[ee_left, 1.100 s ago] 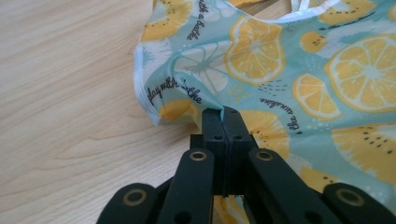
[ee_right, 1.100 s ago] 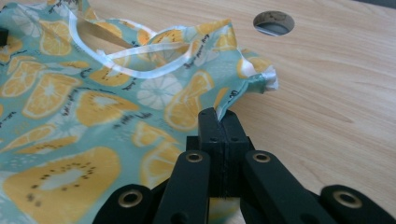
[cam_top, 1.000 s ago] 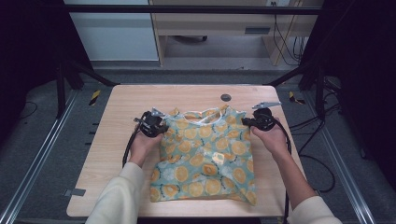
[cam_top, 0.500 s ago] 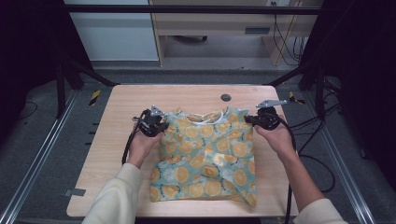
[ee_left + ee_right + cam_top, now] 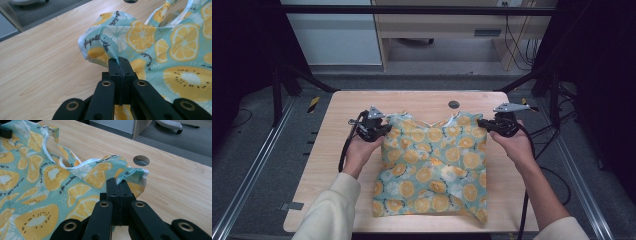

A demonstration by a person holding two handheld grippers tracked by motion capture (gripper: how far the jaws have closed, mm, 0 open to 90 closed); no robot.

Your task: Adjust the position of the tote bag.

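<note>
A citrus-print garment [image 5: 432, 170] lies spread on the wooden counter [image 5: 327, 165], its neckline toward twelve o'clock. The left claw [image 5: 384, 129] is clenched on the fabric at the ten o'clock shoulder corner, and the right claw [image 5: 484, 123] is clenched on the two o'clock corner. Both top corners are pinched and raised slightly, the hem resting flat at six o'clock. The grasping looks done; the lifting, folding or smoothing appears to be what remains.

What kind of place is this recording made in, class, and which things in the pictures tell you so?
Probably a lab or office workroom set up for recording. A small wooden table stands inside a dark metal frame on grey carpet, cables trail near a desk behind, and each hand-held tool, left and right, grips a fruit-print garment.
</note>
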